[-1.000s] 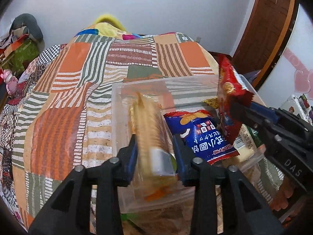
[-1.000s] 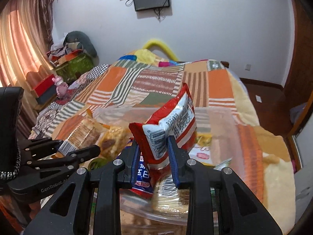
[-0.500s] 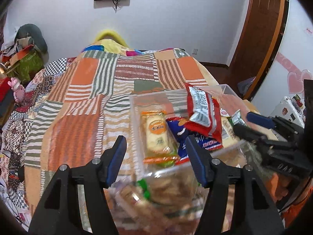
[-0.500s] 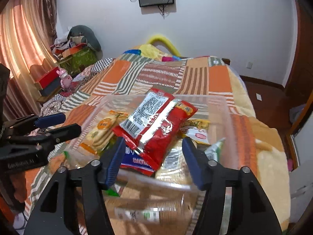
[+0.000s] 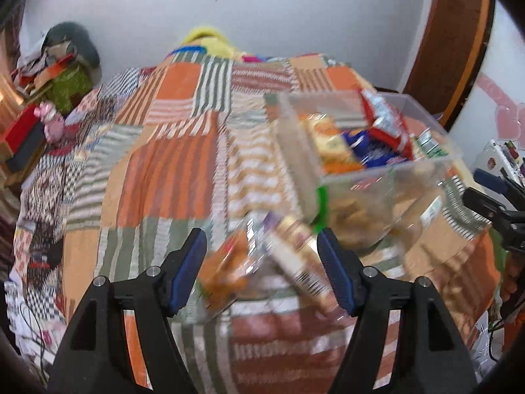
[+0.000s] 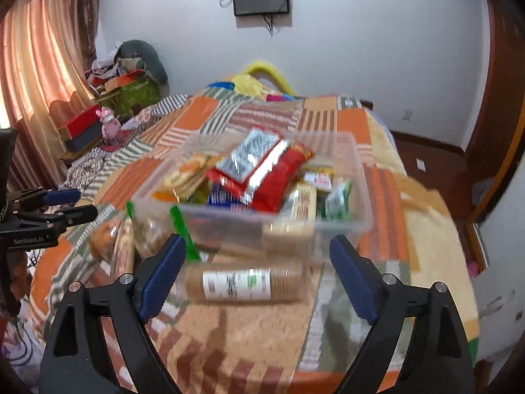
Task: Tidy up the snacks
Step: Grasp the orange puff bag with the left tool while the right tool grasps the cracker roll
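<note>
**Inspector:** Nearest first. The left gripper has its fingers spread wide with nothing between the pads; it hangs above two loose packets lying on the bed, blurred, one showing orange contents and one a barcode. The right gripper is likewise spread and empty, above a clear-wrapped biscuit roll lying crosswise on the quilt, just in front of the clear plastic bin.

**Assistant:** And the snacks already sorted?

**Inspector:** The bin holds a red pouch on top, a yellow biscuit pack to its left, a blue bag beneath, and small green sachets at the right. More packets press against the bin's near wall from outside, beside a green clip.

**Assistant:** What does the step in hand require?

**Inspector:** In my judgement, collecting the remaining loose items. Each gripper should descend squarely, with the fingers straddling a packet across its narrow side. The roll looks free to turn on the soft quilt, so the fingers ought to close across its width, not its ends. Crinkly wrappers may slip; a grip at mid-body is advisable.

**Assistant:** Clearances?

**Inspector:** The bin's near rim stands close behind both targets, so a lift must clear it before moving forward. The bin looks well filled, with some room toward its rear right. The quilt is open to the left and far side; the bed edge falls away at the right.
</note>
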